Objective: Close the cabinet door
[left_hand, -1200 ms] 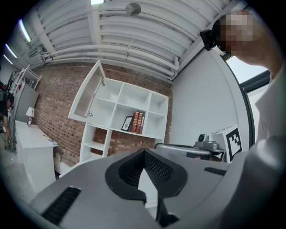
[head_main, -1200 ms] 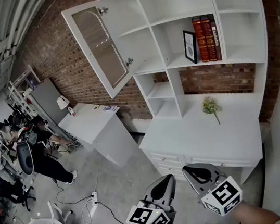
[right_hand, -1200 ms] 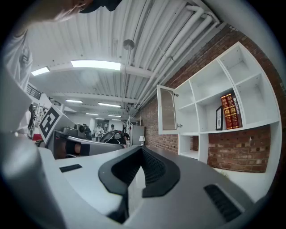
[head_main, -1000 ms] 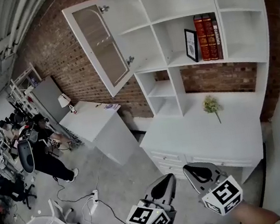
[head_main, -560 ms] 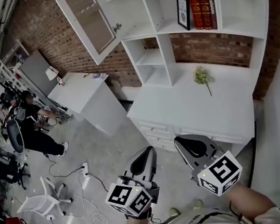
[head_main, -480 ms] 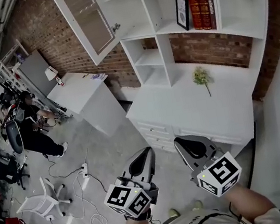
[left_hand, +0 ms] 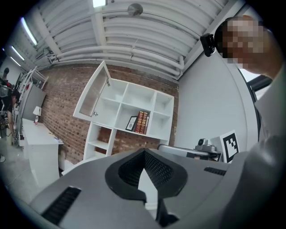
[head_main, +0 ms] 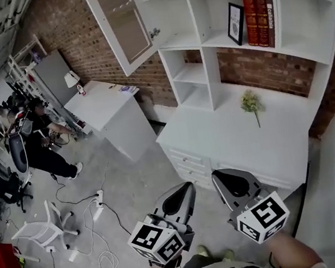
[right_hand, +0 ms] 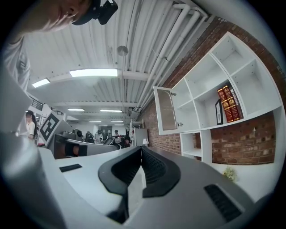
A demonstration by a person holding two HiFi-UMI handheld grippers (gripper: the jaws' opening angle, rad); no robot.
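Note:
The white glass-panelled cabinet door [head_main: 124, 20] hangs swung open at the top left of the white shelf unit [head_main: 216, 24], its small knob [head_main: 155, 33] on the free edge. The same door [left_hand: 91, 96] shows in the left gripper view, and the door [right_hand: 166, 109] again in the right gripper view, far ahead in both. My left gripper [head_main: 188, 187] and right gripper [head_main: 217, 175] hover side by side low in the head view, well short of the desk and far below the door. Both are shut with nothing between the jaws, as the left gripper [left_hand: 144, 151] and right gripper [right_hand: 141, 148] show in their own views.
A white desk [head_main: 218, 138] with drawers stands under the shelves, bearing a flower sprig [head_main: 251, 103]. Red books [head_main: 260, 14] and a picture frame [head_main: 236, 23] sit on a shelf. At the left are a white table [head_main: 103, 109], a white chair [head_main: 44, 228], floor cables [head_main: 98, 236] and seated people [head_main: 42, 140].
The head view has tilted down and shifted, cutting off the top of the shelf unit. Both grippers stay low, side by side and shut. The door remains open.

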